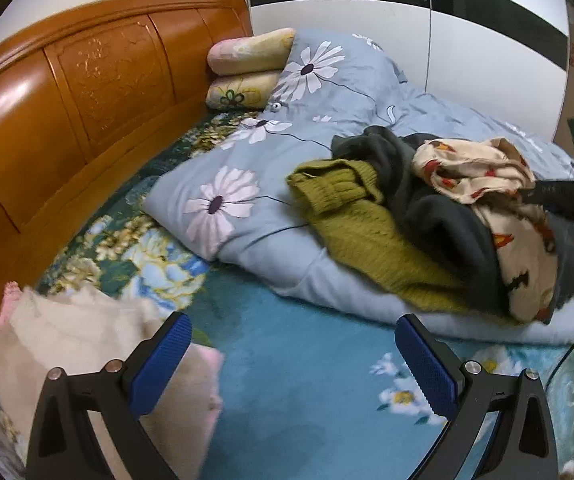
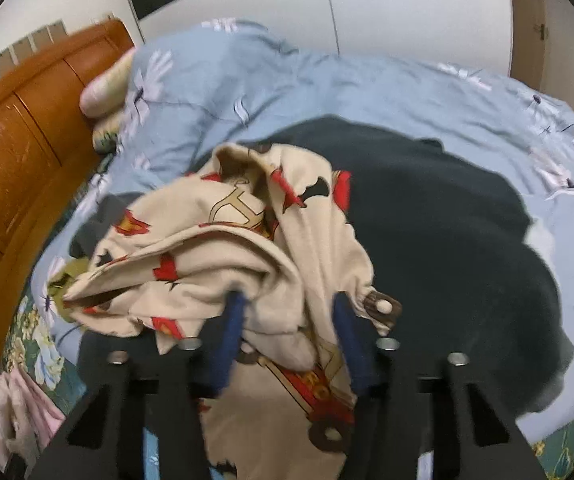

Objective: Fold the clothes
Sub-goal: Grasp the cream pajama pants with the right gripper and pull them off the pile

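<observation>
cream printed garment (image 2: 247, 240) between right tongs (image 2: 287, 312)

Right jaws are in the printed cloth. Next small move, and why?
Probably close the right gripper on the cream printed garment and lift it off the dark garment: cloth bunches between its parted jaws, while the left gripper hangs open, empty.

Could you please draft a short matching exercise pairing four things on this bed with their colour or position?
Things:
1. knitted sweater
2. patterned cream garment
3. left tool
4. two pillows

Descriptions:
A. stacked against the wooden headboard
B. olive green, lying on the folded blue quilt
C. open, holding nothing, above the teal bedsheet
D. on top of the dark garment, with the right tool pushed into it

Pairs: 1-B, 2-D, 3-C, 4-A
</observation>
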`<state>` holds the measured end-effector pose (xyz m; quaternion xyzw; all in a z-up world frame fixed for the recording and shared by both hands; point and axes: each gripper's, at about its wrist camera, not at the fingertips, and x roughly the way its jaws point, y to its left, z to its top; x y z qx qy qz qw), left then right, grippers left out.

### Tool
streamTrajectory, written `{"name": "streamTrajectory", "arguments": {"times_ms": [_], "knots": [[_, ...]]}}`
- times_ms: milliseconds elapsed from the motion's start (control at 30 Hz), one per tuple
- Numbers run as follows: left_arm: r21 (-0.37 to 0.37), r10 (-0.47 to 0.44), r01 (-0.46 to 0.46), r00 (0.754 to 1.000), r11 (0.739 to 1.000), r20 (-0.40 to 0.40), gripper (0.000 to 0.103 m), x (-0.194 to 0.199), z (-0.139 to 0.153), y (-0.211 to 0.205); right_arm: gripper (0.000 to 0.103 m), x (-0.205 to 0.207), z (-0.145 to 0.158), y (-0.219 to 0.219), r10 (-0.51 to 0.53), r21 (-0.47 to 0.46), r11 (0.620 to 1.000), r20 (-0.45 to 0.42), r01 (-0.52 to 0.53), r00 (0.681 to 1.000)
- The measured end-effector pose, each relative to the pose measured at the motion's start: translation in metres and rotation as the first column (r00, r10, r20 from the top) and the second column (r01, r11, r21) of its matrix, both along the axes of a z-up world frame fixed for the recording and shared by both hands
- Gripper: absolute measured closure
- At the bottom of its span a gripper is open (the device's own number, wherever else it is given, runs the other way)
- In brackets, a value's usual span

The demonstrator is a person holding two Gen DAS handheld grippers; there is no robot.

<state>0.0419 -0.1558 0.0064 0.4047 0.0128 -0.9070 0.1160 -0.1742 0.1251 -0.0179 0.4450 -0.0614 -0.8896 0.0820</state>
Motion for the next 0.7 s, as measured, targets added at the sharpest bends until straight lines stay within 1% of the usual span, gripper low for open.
{"name": "streamTrajectory", "arguments": {"times_ms": [33,100,167,300,400,500,567,700], "knots": [[-0.001,-0.005,0.005,1.0,1.0,0.0,0.0,0.002,0.001,-0.001,0.091,0.001,0.004,0.001,-0.001,0.005,1.0,-0.009,0.001,1.0],[0.014,-0.015,0.015,1.0,1.0,-0.002,0.0,0.006,0.002,0.0,0.094,0.008,0.018,0.006,-0.011,0.015,1.0,-0.04,0.012,0.999],[0.03,-0.034,0.034,0.999,0.999,-0.004,0.0,0.01,0.002,0.004,0.095,0.021,0.036,0.017,-0.017,-0.01,1.0,-0.078,0.017,0.997],[0.066,-0.093,0.094,0.996,0.993,-0.005,0.0,0.019,0.007,0.021,0.095,0.062,0.089,0.044,-0.038,-0.05,0.998,-0.183,0.03,0.982],[0.085,-0.146,0.148,0.989,0.985,-0.03,0.0,0.03,0.018,0.035,0.095,0.103,0.13,0.061,-0.048,-0.038,0.998,-0.257,0.04,0.965],[0.101,-0.205,0.21,0.977,0.972,-0.059,0.0,0.044,0.031,0.052,0.095,0.148,0.168,0.082,-0.073,-0.023,0.997,-0.32,0.069,0.945],[0.11,-0.25,0.257,0.965,0.96,-0.075,0.0,0.055,0.039,0.065,0.095,0.178,0.188,0.099,-0.093,0.0,0.995,-0.351,0.099,0.932],[0.122,-0.334,0.346,0.937,0.93,-0.104,0.0,0.081,0.05,0.091,0.095,0.24,0.227,0.142,-0.16,0.059,0.979,-0.39,0.198,0.907]]}}
